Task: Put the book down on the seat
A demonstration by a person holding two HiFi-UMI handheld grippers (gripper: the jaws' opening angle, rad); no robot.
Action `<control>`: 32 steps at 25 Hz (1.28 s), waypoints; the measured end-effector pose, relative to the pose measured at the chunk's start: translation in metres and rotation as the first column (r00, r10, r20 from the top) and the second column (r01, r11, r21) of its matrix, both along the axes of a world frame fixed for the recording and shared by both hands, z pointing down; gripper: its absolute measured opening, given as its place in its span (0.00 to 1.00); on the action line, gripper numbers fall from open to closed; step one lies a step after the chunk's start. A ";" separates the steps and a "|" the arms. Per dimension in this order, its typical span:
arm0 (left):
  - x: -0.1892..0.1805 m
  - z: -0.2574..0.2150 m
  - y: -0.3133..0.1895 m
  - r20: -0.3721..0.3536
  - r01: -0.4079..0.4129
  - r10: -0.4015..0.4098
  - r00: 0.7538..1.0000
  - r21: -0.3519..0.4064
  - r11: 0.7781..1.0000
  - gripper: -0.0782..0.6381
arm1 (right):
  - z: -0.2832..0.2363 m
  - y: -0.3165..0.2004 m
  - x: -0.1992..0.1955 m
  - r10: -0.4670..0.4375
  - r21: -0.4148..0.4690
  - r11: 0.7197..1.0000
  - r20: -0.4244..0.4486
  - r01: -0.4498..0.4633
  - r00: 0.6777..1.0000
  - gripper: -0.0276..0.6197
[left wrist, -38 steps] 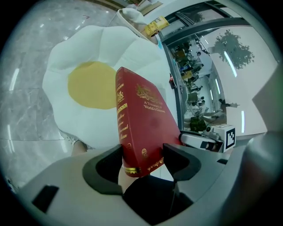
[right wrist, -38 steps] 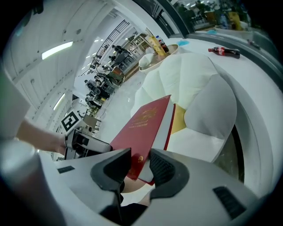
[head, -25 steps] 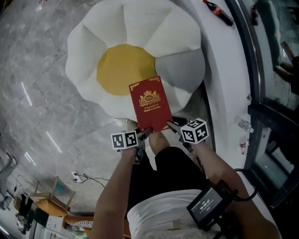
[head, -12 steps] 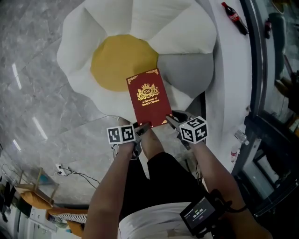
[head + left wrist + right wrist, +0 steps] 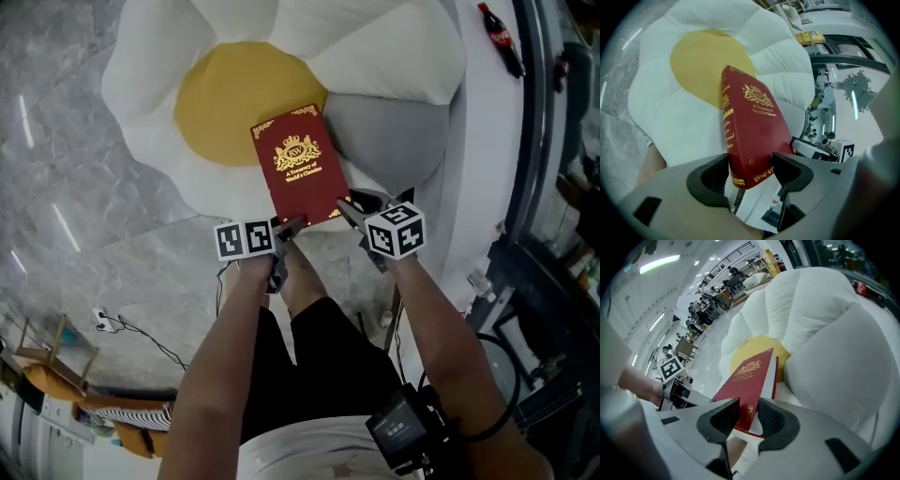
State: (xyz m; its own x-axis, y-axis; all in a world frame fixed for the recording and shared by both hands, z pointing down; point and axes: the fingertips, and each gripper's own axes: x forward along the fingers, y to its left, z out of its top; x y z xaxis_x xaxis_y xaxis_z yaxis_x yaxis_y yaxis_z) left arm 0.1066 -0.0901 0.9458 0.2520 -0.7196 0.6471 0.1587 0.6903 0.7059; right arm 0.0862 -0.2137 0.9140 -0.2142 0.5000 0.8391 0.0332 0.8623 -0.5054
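A red hardback book point(image 5: 302, 166) with gold lettering is held over the flower-shaped seat point(image 5: 155, 84), a white petal cushion with a yellow centre point(image 5: 225, 103). My left gripper point(image 5: 287, 228) is shut on the book's point(image 5: 752, 126) near left corner, at the spine. My right gripper point(image 5: 343, 206) is shut on the book's point(image 5: 747, 380) near right corner. The book's far end reaches over the edge of the yellow centre and a grey petal point(image 5: 389, 136). Whether the book touches the cushion cannot be told.
Grey marble floor point(image 5: 66, 187) lies left of the seat. A white ledge point(image 5: 487, 112) with a cola bottle point(image 5: 500, 37) runs along the right, by a dark glass frame. A wooden rack point(image 5: 56, 366) and cables sit at lower left. The person's legs are below the grippers.
Both grippers have carried the book forward toward the seat; it now reaches farther over the yellow centre. Both grips are unchanged.
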 end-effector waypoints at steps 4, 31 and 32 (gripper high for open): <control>0.001 0.016 -0.001 -0.008 -0.009 0.009 1.000 -0.020 1.000 0.53 | 0.019 0.000 0.001 -0.028 0.008 1.000 -0.034 0.028 0.999 0.25; 0.011 0.038 0.030 0.082 -0.255 0.268 0.960 -0.139 0.957 0.53 | 0.042 -0.012 0.011 -0.028 0.094 0.995 -0.039 0.032 0.999 0.26; 0.009 0.036 0.032 0.091 -0.266 0.281 0.956 -0.141 0.953 0.53 | 0.040 -0.014 0.011 -0.022 0.087 0.996 -0.035 0.024 0.999 0.26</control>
